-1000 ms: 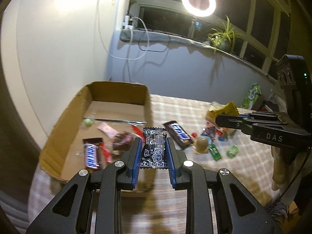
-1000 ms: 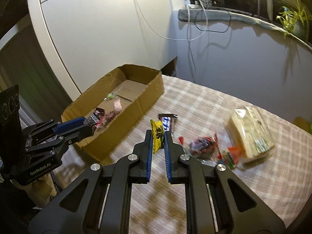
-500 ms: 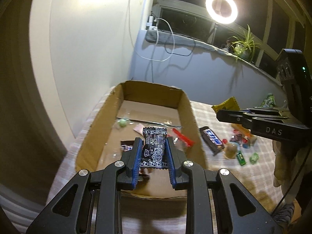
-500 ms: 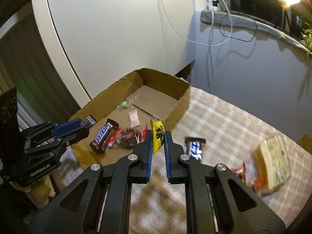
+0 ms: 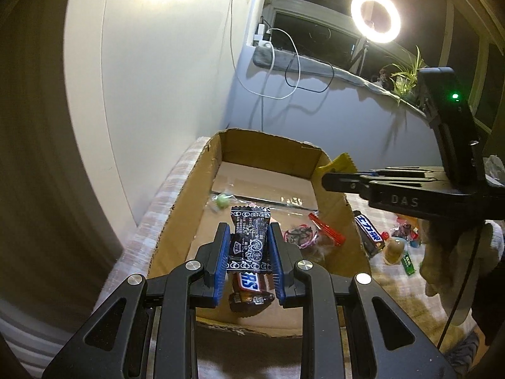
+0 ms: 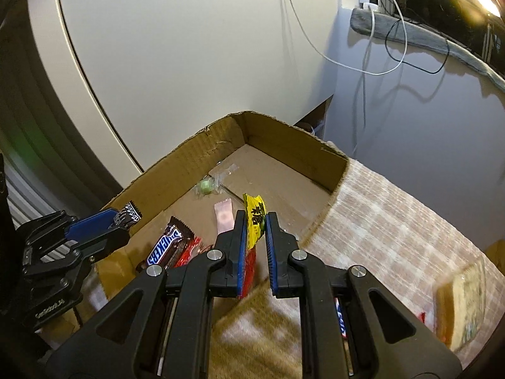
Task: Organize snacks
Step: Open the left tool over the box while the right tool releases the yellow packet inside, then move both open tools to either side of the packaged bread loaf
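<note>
My left gripper (image 5: 248,237) is shut on a black snack packet (image 5: 250,240) with white print, held over the near end of the open cardboard box (image 5: 189,183). In the right wrist view my right gripper (image 6: 255,221) is shut on a yellow snack packet (image 6: 255,218), held above the box's (image 6: 284,145) right wall. Inside the box lie a Snickers bar (image 6: 165,248), a pink packet (image 6: 224,218), a green candy (image 6: 205,187) and red wrappers (image 5: 326,230). The left gripper (image 6: 118,221) shows at the box's left side; the right one (image 5: 328,177) shows above its right wall.
The box stands on a checked tablecloth (image 6: 394,221) near a white wall. Right of the box on the cloth lie a blue-labelled bar (image 5: 369,232), small candies (image 5: 407,259) and a large clear bag of snacks (image 6: 464,303). A gloved hand (image 5: 448,259) holds the right gripper.
Both grippers have swung left, from over the loose snacks on the cloth to over the box, each keeping its packet. The box now fills the middle of both views.
</note>
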### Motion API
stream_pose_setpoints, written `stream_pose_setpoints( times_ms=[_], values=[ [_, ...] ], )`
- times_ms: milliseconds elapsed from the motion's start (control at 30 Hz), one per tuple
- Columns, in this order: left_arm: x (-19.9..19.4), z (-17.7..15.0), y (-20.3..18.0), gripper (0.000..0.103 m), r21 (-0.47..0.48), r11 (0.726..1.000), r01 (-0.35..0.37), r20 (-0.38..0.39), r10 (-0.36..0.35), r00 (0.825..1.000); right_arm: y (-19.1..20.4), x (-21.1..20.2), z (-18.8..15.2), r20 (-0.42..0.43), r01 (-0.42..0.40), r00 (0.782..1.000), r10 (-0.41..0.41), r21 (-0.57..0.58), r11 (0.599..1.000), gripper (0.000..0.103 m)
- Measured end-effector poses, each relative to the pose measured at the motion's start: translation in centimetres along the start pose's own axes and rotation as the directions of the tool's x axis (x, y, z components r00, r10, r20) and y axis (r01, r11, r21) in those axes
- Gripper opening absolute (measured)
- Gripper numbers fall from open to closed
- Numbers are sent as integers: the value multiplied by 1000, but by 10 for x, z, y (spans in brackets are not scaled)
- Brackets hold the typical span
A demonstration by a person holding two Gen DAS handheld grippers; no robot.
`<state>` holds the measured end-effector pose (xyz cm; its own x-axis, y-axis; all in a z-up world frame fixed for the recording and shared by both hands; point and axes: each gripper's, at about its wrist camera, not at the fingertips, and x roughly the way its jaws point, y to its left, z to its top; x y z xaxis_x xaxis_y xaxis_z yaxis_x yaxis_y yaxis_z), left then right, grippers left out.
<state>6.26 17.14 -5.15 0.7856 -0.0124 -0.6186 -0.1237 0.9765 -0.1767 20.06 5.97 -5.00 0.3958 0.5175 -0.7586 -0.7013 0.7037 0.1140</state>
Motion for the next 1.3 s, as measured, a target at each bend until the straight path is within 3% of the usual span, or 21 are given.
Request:
stream_pose_setpoints(
  times_ms=[467, 500, 533, 567, 600, 633, 733, 1300],
  values=[
    [2, 2, 0, 26, 0, 1000, -4, -1, 4, 1000, 2, 18, 5, -17, 0, 1000, 0, -12, 1000, 13],
    [2, 2, 0, 30, 2, 1000, -7, -1, 7, 1000, 3, 18, 5, -17, 1, 1000, -1, -14, 1000, 22],
    [1, 2, -1, 42, 3, 1000, -10, 2, 10, 1000, 3, 18, 5, -14, 5, 1000, -5, -16, 1000, 42],
    [0, 2, -2, 52, 5, 1000, -10, 7, 10, 1000, 4, 17, 5, -5, 10, 1000, -10, -17, 1000, 53],
    [0, 2, -3, 55, 6, 1000, -12, 11, 12, 1000, 4, 14, 5, 9, 16, 1000, -16, -18, 1000, 69],
    [-1, 2, -4, 56, 8, 1000, -12, 15, 12, 1000, 4, 11, 5, 25, 22, 999, -22, -18, 1000, 76],
    [-2, 2, -6, 58, 14, 1000, -10, 14, 9, 1000, 3, 4, 6, 49, 26, 998, -26, -8, 1000, 83],
    [-5, 5, -49, 61, 49, 998, 38, 8, -38, 999, -45, -43, -13, 86, 97, 991, -103, 75, 992, 97]
  ],
)
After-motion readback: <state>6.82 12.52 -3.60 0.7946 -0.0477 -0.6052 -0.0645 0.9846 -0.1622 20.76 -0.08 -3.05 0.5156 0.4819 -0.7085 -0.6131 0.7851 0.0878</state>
